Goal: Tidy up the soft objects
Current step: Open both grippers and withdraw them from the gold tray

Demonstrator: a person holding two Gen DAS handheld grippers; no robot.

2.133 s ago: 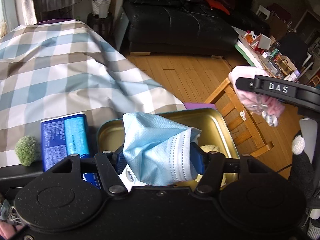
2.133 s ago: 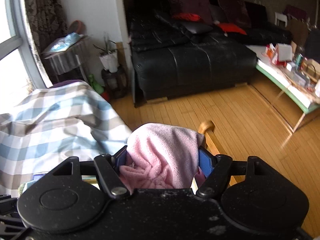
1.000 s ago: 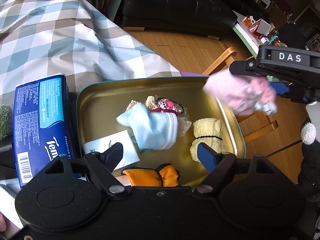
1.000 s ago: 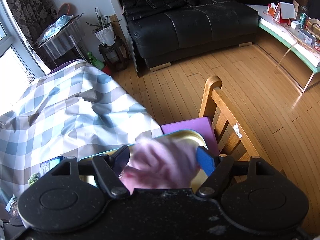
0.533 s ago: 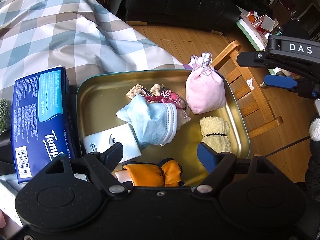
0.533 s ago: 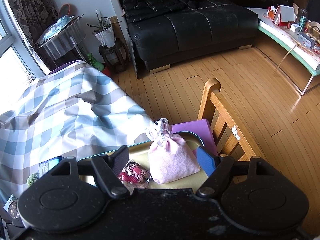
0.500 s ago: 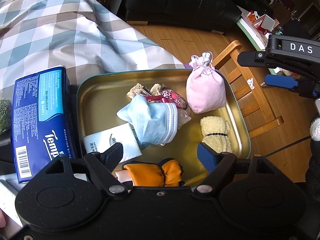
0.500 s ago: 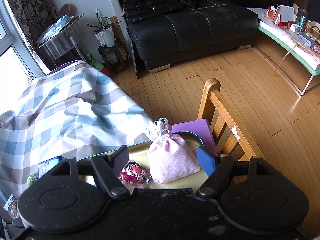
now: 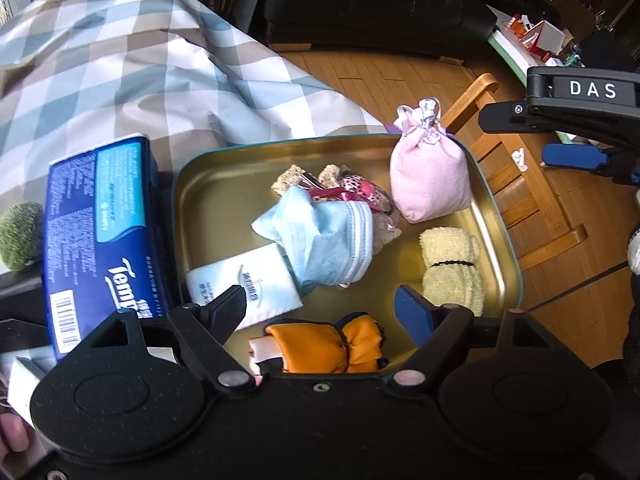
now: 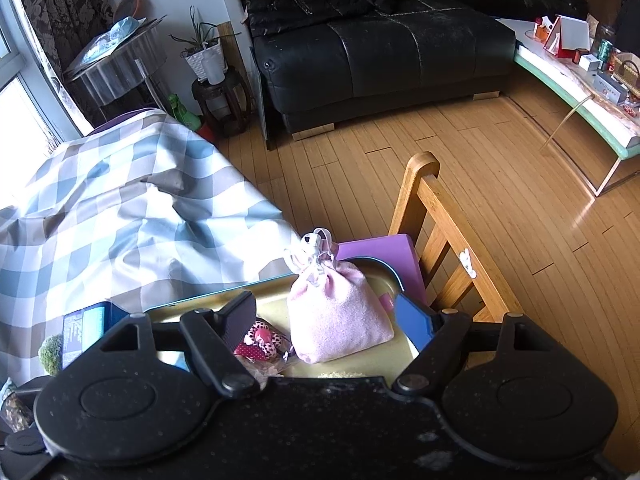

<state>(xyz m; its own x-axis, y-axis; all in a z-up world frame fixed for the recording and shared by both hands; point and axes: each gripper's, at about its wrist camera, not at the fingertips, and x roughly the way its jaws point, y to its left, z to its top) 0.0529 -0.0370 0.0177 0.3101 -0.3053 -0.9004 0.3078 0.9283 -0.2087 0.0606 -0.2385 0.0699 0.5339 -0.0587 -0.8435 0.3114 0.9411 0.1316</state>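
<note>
Your left gripper and right gripper both hang with fingers spread and empty, the right's jaws just having widened, above the gold tray, where the pink pouch stands beside the blue mask.

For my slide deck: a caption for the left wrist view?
Blue face mask and pink drawstring pouch lying in gold metal tin.
</note>
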